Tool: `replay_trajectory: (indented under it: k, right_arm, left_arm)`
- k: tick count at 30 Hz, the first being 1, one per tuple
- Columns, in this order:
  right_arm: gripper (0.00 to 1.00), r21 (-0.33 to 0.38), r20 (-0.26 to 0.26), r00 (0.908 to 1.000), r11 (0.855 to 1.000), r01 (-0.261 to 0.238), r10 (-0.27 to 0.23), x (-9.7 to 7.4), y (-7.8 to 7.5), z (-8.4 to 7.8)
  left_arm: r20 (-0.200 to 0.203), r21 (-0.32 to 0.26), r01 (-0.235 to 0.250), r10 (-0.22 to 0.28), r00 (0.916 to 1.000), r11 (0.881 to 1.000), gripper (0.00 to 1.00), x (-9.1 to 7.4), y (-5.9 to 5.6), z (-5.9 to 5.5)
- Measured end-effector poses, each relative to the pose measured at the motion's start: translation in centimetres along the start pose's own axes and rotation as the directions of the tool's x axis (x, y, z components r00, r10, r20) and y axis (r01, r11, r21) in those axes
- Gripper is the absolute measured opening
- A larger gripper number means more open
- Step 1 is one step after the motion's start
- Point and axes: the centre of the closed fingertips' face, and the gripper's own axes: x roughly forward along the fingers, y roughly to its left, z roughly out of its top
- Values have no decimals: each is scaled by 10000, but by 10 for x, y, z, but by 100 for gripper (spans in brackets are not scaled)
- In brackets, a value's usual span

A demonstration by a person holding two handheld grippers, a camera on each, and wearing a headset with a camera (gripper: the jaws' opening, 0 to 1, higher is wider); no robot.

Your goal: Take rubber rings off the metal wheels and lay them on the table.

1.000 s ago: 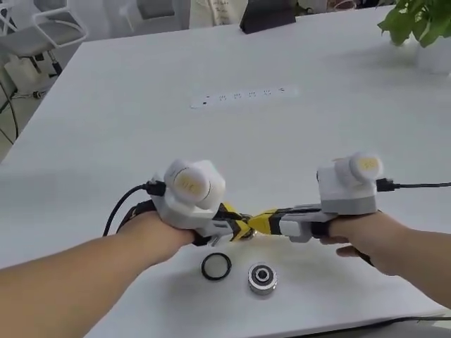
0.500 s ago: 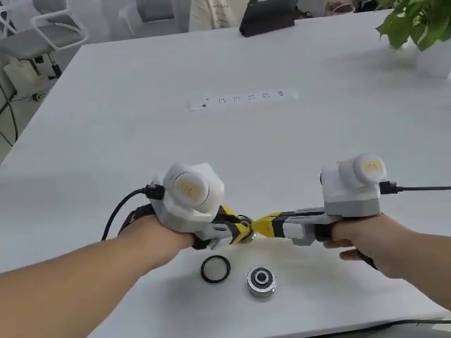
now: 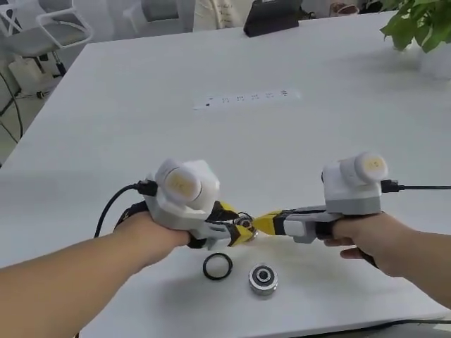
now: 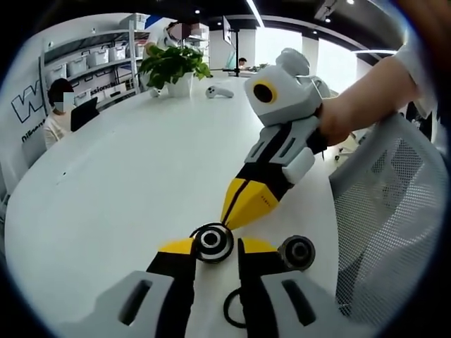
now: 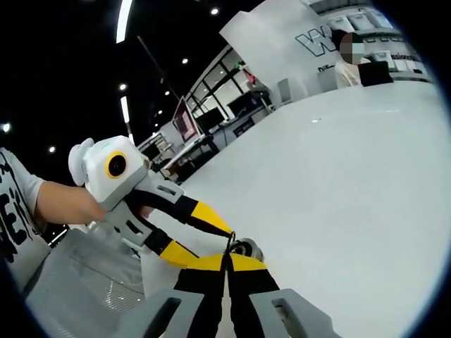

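My left gripper (image 3: 238, 231) is shut on a small metal wheel (image 3: 245, 225), held just above the table; the left gripper view has the wheel (image 4: 213, 241) between the yellow jaws. My right gripper (image 3: 258, 224) meets it tip to tip from the right, and it is shut on the thin black rubber ring (image 5: 230, 243) at the rim of the wheel (image 5: 248, 249). On the table below lie a loose black rubber ring (image 3: 217, 266) and a second metal wheel (image 3: 263, 277), the same second wheel (image 4: 297, 252) appearing in the left gripper view.
The white table (image 3: 141, 127) has a flush power strip (image 3: 246, 97) at its middle and a potted plant (image 3: 419, 24) at the back right. Its front edge runs just below the loose ring and wheel. A mesh chair (image 4: 384, 218) stands beside the table.
Hardly anything differs: both grippers stay tip to tip at the held wheel, and the left gripper has edged slightly to the left.
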Motion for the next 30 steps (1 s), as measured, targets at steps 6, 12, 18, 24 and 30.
replay_trajectory:
  k: [6,12,18,24,30]
  right_arm:
    - [0,7,159,9999,10000,-58,58,-1,1,7]
    - [0,-40,201,9997,9999,-151,152,-3,9,9]
    - [0,-81,275,9991,9995,-309,311,-4,12,14]
    - [0,-205,172,9989,9988,-441,444,-3,19,15]
    - [0,-296,54,9980,9976,-623,625,-1,27,15]
  left_arm:
    - [246,-186,-19,24,9997,9998,26,-14,-1,1]
    - [392,-345,-113,126,9992,9993,32,-30,-1,-2]
    - [606,-535,-191,223,9979,9984,37,-45,-1,-4]
    - [730,-712,-362,415,9965,9968,44,-62,1,-7]
    - [958,-766,-350,423,9945,9965,50,-77,-3,-7]
